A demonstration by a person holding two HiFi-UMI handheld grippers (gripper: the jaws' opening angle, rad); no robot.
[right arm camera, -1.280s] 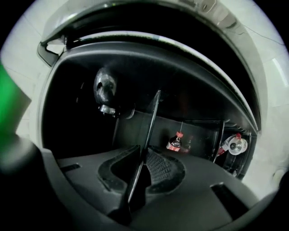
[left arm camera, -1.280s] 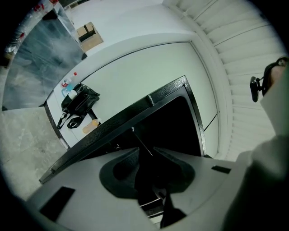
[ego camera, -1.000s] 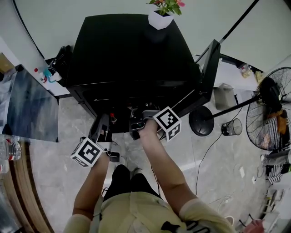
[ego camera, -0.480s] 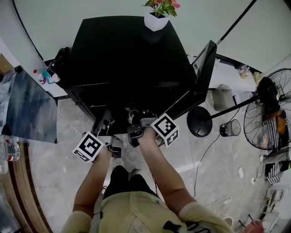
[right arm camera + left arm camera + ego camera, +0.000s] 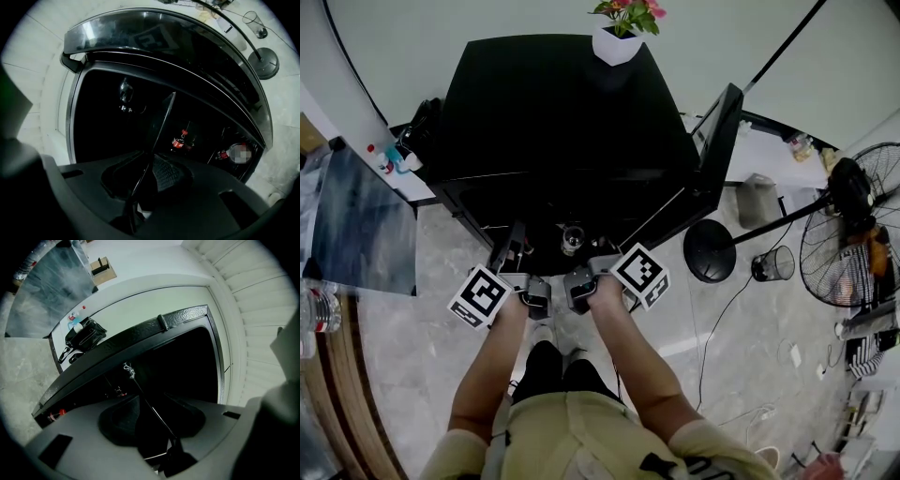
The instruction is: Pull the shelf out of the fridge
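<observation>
The black fridge [image 5: 562, 103] stands open, its door [image 5: 722, 141] swung to the right. In both gripper views the glass shelf shows edge-on as a thin plate [image 5: 145, 401] [image 5: 161, 122] running between the jaws. A drinking glass [image 5: 572, 239] [image 5: 124, 93] stands on it at the fridge's mouth. My left gripper [image 5: 514, 248] [image 5: 154, 423] has just been opening, and its jaws stand wide and clear of the shelf edge between them. My right gripper [image 5: 581, 267] [image 5: 145, 180] has just been opening a little, but its ribbed pad [image 5: 164, 173] still lies against the shelf.
Red-capped bottles [image 5: 179, 140] [image 5: 229, 153] stand inside the fridge. A flower pot [image 5: 619, 42] sits on top. A fan [image 5: 853, 225] and its round base [image 5: 710, 251] are to the right. A black bag [image 5: 417, 136] and a leaning glass panel [image 5: 366, 220] are to the left.
Both grippers have drawn back from the fridge toward the person. The drinking glass, hidden in the dark opening before, now shows at the fridge's front.
</observation>
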